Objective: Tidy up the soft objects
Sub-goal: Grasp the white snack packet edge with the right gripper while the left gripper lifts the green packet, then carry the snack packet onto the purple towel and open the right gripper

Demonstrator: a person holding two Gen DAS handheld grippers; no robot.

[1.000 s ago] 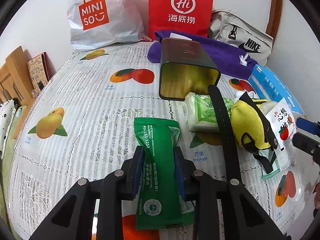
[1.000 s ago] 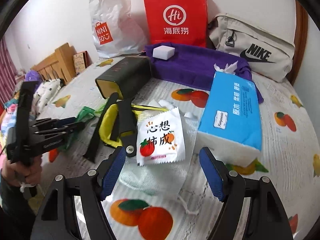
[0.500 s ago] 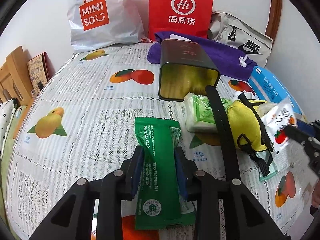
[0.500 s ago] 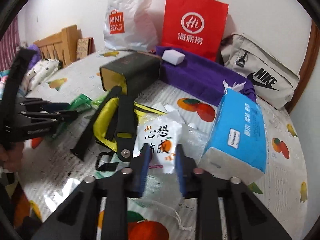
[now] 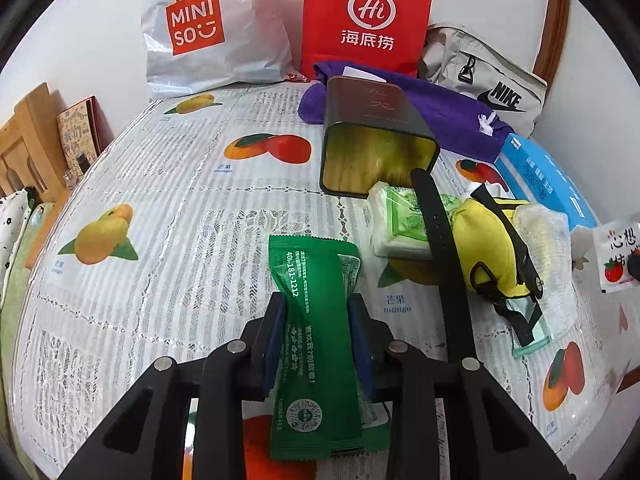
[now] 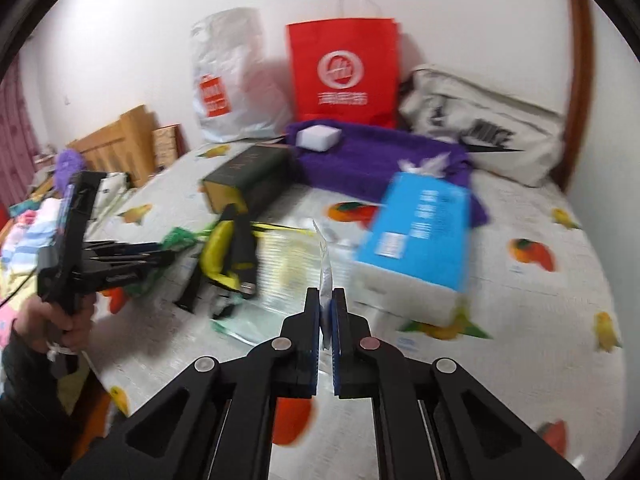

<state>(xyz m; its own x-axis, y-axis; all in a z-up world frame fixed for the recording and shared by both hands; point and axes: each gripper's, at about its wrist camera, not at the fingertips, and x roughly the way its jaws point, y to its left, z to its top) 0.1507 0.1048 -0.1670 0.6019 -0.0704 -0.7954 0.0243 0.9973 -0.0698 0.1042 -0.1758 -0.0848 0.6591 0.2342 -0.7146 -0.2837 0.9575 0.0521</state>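
My left gripper is shut on a green snack packet and holds it over the fruit-print tablecloth. My right gripper is shut on a white sachet, seen edge-on and lifted off the table; the sachet also shows at the right edge of the left wrist view. A dark tin box lies on its side with its open mouth toward me. A green-and-white tissue pack, a yellow pouch with black straps and a clear bag lie by it.
A blue tissue box lies right of the pile. A purple towel with a white block, a white Miniso bag, a red paper bag and a Nike bag line the wall. A wooden headboard stands left.
My right gripper closed on the white sachet and lifted it up off the clear bag, turning it edge-on. My left gripper has held the green packet still.
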